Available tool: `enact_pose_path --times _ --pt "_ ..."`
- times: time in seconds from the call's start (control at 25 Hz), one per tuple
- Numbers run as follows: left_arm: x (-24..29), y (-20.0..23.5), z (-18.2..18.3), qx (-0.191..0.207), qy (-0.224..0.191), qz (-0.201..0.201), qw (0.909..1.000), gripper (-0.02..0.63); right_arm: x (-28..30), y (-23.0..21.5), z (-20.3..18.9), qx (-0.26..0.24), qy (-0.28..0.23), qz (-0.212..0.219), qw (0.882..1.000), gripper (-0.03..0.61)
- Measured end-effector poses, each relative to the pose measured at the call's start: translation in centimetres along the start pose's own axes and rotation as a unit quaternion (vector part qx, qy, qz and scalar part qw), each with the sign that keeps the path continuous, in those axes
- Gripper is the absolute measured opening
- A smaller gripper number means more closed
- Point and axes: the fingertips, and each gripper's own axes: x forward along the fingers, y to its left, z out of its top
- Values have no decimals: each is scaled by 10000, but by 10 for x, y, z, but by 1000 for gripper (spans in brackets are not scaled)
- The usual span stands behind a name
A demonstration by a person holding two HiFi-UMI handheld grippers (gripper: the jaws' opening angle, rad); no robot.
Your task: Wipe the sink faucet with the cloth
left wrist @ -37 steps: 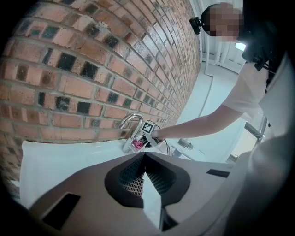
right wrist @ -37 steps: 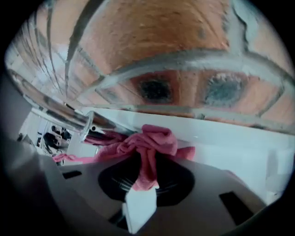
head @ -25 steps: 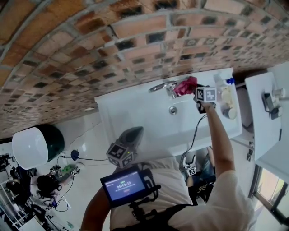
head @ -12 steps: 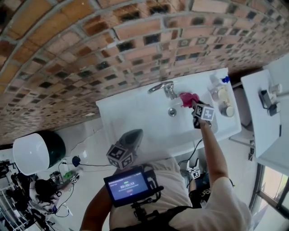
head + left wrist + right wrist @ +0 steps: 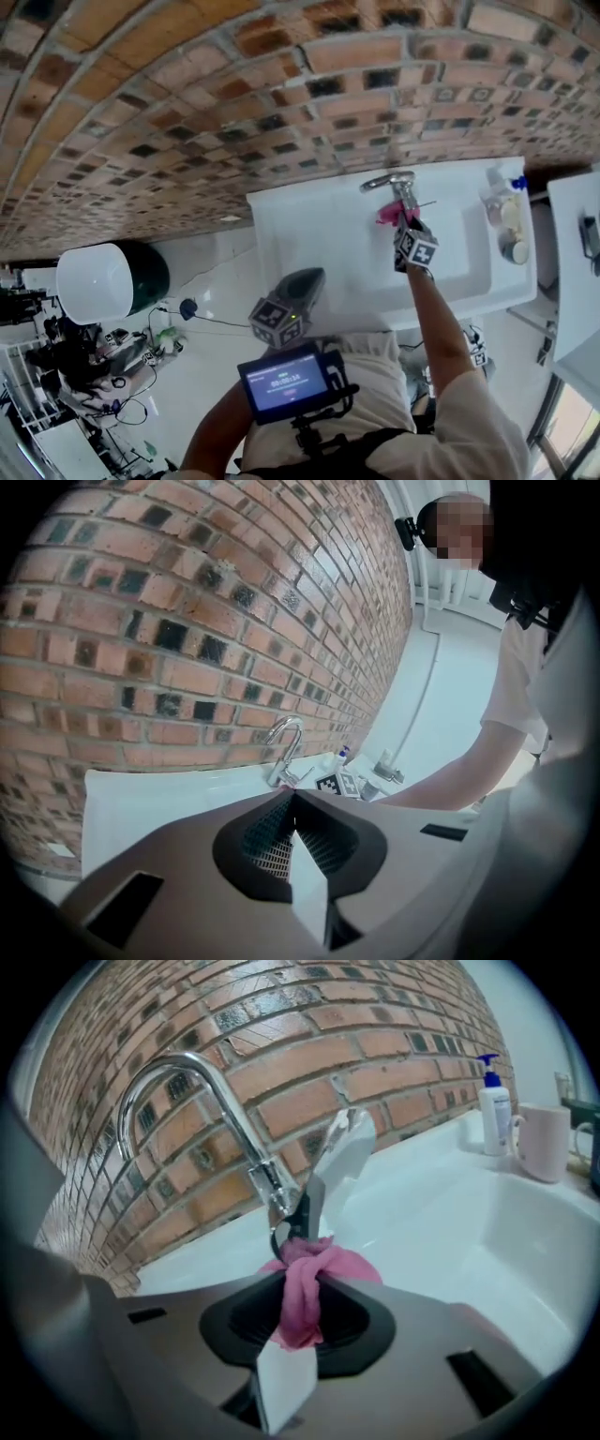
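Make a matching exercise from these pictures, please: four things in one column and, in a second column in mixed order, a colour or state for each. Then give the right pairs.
Column A
1. cloth
2. faucet
3. left gripper
4. soap bottle

Column B
a. shut, with nothing between its jaws
b. pink, clamped in the right gripper
c. white with a blue pump, beside the mug
d. shiny metal, with a curved spout

Pairs: 1-b, 2-d, 3-a, 4-c
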Motion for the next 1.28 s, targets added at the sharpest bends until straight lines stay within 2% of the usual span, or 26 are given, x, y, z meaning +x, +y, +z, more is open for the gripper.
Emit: enact_pose_path --times 0.12,0.28,0.48,0.6,0.72,0.92,1.04,1.12,1.28 --pt "19 -20 -5 -262 -8 -160 9995 3 0 -21 -14 335 64 82 9994 101" --pt "12 -1 -1 -275 -34 45 9996 3 17 9 1 802 -164 418 9958 101" --pt "7 9 2 -196 -104 80 9997 3 -31 66 64 604 -867 679 9921 101" --pt "5 5 7 -249 -147 40 9996 3 -63 77 89 569 -1186 968 9866 101" --pt "11 4 5 -257 -168 -28 9995 3 -91 77 102 297 -1243 1135 9853 101" --pt "17 -1 14 -187 -211 -125 9995 3 -133 60 99 -137 -1149 969 9886 101" --pt "29 -22 19 -189 -315 -397 9985 3 -167 12 90 105 -1194 616 9909 101" --pt "28 -27 19 -224 -363 -530 9977 3 -174 -12 79 296 -1208 574 9906 101" --pt "3 13 36 -252 -629 -185 9975 3 -160 25 87 183 -1189 812 9894 101"
